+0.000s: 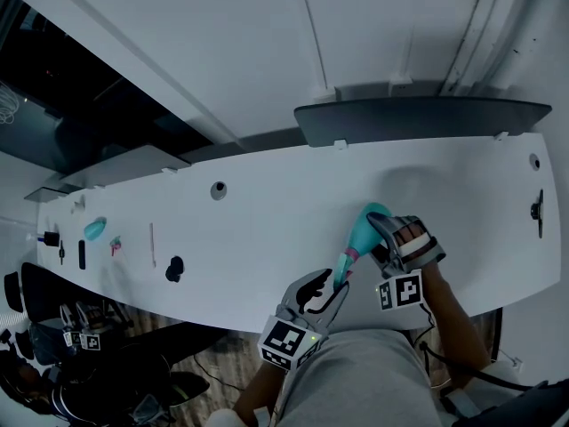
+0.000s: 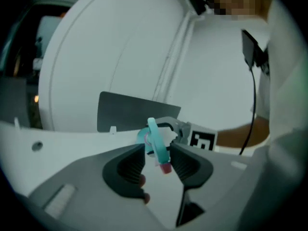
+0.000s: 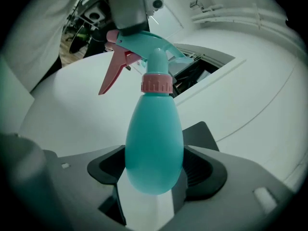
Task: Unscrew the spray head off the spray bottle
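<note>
The right gripper [image 3: 154,170] is closed on the rounded body of the teal spray bottle [image 3: 154,143]; both jaws press against its sides, near its base. The bottle is held up off the white table [image 1: 267,212], in front of the person, and in the head view it slants from the right gripper down toward the left one. In the right gripper view a pink collar [image 3: 156,83] rings the neck; above it sits the teal spray head [image 3: 154,47], on the bottle, with its pink trigger [image 3: 113,73] pointing to the left of that view.

The left gripper [image 2: 158,150] is at the head end of the bottle; its jaws stand partly apart with the spray head between them; the head nearly fills the gap, but the pads do not look clamped on it, so this gripper is open around the head rather than gripping it. The pink nozzle [image 2: 165,167] points back toward the left gripper's camera, low between the jaws.

The two grippers are close together, at the near edge of the table; a black-and-white marker cube [image 1: 401,292] shows on the right one.

A dark flat panel [image 1: 418,118] stands along the far edge of the table; a small round hole [image 1: 219,189] is set in the tabletop. Well away, toward the left end, lie a teal thing [image 1: 94,229], a thin pink stick [image 1: 152,243] and a small black thing [image 1: 174,269]; they are too small to name.
</note>
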`<action>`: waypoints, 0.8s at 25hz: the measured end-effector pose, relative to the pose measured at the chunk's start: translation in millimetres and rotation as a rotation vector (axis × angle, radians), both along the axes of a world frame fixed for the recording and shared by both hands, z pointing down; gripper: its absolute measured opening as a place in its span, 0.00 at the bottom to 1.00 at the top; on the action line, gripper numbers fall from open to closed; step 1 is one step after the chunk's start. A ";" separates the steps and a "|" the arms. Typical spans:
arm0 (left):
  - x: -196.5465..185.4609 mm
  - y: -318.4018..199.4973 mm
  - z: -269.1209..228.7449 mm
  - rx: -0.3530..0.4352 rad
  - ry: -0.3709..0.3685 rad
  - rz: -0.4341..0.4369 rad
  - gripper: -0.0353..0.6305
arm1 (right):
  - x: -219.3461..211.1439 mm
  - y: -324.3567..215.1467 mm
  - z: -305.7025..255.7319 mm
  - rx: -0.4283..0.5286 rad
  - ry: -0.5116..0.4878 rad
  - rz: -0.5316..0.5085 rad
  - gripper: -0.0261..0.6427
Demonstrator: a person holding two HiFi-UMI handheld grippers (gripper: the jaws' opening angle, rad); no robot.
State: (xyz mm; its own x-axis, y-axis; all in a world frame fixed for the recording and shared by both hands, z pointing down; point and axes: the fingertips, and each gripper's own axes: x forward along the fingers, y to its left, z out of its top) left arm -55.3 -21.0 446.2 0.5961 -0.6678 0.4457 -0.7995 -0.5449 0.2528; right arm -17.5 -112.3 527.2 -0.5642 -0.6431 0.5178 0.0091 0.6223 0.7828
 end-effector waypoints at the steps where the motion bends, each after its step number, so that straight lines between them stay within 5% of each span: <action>1: -0.5 4.7 -1.6 0.045 -0.084 0.052 0.30 | 0.5 1.7 4.3 -0.044 0.002 -0.015 0.60; 4: -6.9 17.8 -12.9 0.216 -0.356 0.197 0.39 | 3.1 12.1 18.9 -0.198 0.023 -0.074 0.60; 7: -10.8 27.2 -14.6 0.413 -0.742 0.409 0.44 | 4.0 26.2 28.1 -0.341 0.024 -0.130 0.60; 10: -7.3 29.5 5.1 0.506 -1.044 0.620 0.51 | 3.5 40.4 34.9 -0.451 0.063 -0.176 0.60; 13: 1.2 25.6 12.5 0.571 -1.135 0.688 0.50 | 1.0 57.0 40.6 -0.535 0.140 -0.227 0.60; 20: 22.3 25.1 21.2 0.611 -1.136 0.706 0.37 | -5.6 66.7 43.8 -0.539 0.211 -0.265 0.60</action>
